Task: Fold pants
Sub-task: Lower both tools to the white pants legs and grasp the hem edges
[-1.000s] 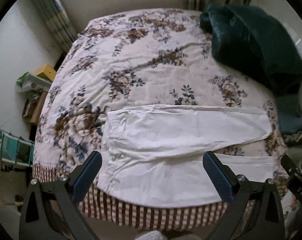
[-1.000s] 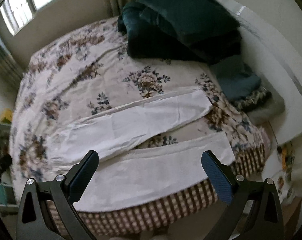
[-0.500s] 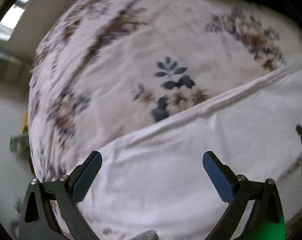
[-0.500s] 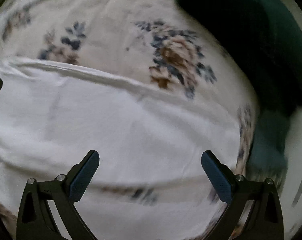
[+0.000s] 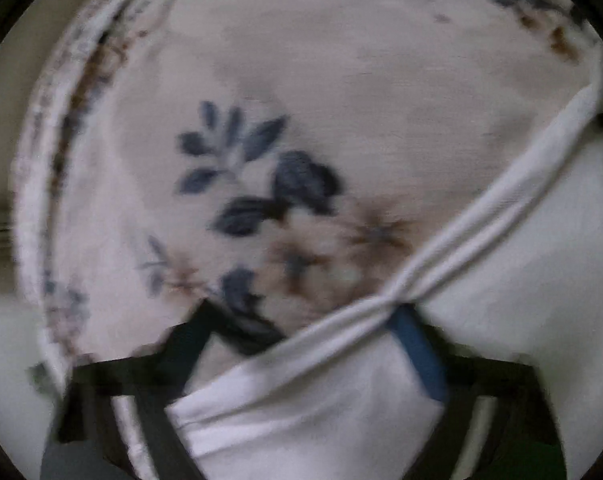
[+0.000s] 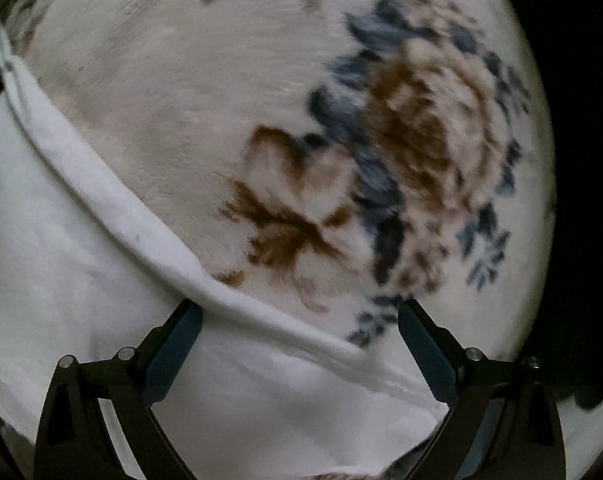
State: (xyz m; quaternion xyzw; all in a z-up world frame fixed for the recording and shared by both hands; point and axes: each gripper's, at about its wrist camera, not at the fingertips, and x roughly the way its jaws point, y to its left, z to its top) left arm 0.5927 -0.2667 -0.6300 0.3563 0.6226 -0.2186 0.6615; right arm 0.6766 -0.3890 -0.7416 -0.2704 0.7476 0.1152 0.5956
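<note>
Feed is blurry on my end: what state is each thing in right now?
White pants: lying on the bed, far edge bunched into a ridge.
Left gripper: jaws closing, edge fold between them, partly draped over.
Right gripper: jaws closing, straddling the edge, pads not yet pressing.
Floral bedspread: spread flat.

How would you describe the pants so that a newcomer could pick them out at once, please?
Start from the floral bedspread that fills both views. The pants are the plain white cloth lying on it, nearest the cameras. Unlike the bedspread's blue and brown flowers, they bear no print and end in a thick folded edge.
</note>
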